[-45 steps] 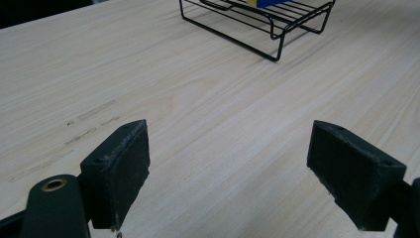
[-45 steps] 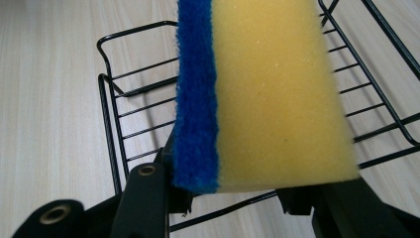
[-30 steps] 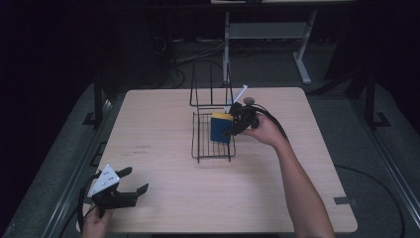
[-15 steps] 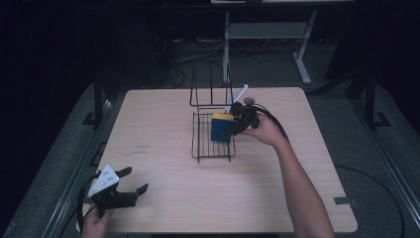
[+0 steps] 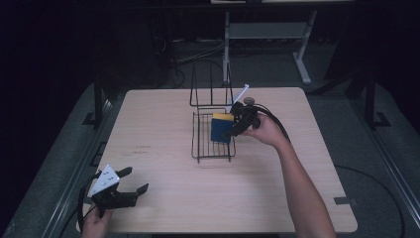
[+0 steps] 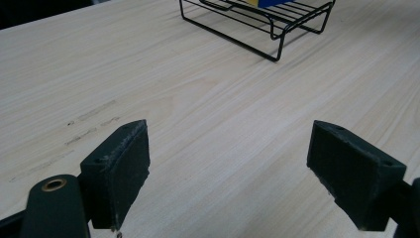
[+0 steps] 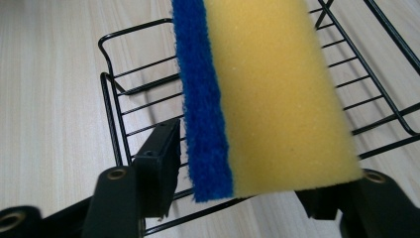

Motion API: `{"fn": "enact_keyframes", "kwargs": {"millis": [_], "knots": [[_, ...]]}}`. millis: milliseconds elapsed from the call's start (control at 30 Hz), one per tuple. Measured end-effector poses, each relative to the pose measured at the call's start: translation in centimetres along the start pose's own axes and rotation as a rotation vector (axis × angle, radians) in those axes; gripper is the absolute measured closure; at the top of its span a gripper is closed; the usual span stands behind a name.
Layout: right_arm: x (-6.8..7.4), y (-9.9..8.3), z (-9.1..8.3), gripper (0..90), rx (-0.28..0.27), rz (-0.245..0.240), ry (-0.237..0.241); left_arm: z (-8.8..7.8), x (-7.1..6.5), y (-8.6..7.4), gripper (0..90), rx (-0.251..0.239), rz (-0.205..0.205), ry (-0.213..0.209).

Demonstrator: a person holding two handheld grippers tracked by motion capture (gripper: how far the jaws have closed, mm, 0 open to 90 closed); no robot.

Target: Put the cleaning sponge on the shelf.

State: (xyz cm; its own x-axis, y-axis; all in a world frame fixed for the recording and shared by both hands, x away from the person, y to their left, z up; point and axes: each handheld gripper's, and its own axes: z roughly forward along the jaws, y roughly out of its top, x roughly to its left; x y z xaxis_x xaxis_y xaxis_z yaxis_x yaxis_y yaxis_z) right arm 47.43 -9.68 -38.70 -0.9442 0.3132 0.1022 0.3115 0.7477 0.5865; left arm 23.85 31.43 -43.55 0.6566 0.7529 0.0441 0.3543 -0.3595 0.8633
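The pale wooden tabletop [image 5: 163, 124] stands in a dark room, with grey floor around it and a white metal frame [image 5: 267, 34] behind; a black wire rack [image 5: 210, 144] sits near its middle, its tall back end toward the far edge. In the rack stands a sponge [image 5: 221, 128], yellow with a blue scrub side, upright on its edge; the right gripper [image 5: 236, 128] has it between its fingers [image 7: 158, 163], which have just been opening, and the blue face shows a small gap from the finger beside it. The left gripper [image 5: 130, 186] rests at the near left corner, fingers [image 6: 119, 168] spread wide apart on nothing, well apart from the rack.
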Motion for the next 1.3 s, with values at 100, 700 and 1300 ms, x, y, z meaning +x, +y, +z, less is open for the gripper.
{"fn": "enact_keyframes", "kwargs": {"millis": [100, 700, 1300], "knots": [[0.1, 0.0, 0.0, 38.6, -0.005, 0.003, 0.001, 0.0, 0.0, 0.0, 16.2, 0.000, 0.000, 0.001], [0.4, -0.6, -0.5, 29.3, -0.018, 0.011, -0.019, 0.2, 0.1, 0.0, 16.2, 0.006, -0.001, 0.001], [0.6, -1.3, -1.2, 25.6, -0.029, 0.022, -0.022, 0.5, 0.2, 0.0, 16.2, 0.014, -0.007, -0.003]]}}
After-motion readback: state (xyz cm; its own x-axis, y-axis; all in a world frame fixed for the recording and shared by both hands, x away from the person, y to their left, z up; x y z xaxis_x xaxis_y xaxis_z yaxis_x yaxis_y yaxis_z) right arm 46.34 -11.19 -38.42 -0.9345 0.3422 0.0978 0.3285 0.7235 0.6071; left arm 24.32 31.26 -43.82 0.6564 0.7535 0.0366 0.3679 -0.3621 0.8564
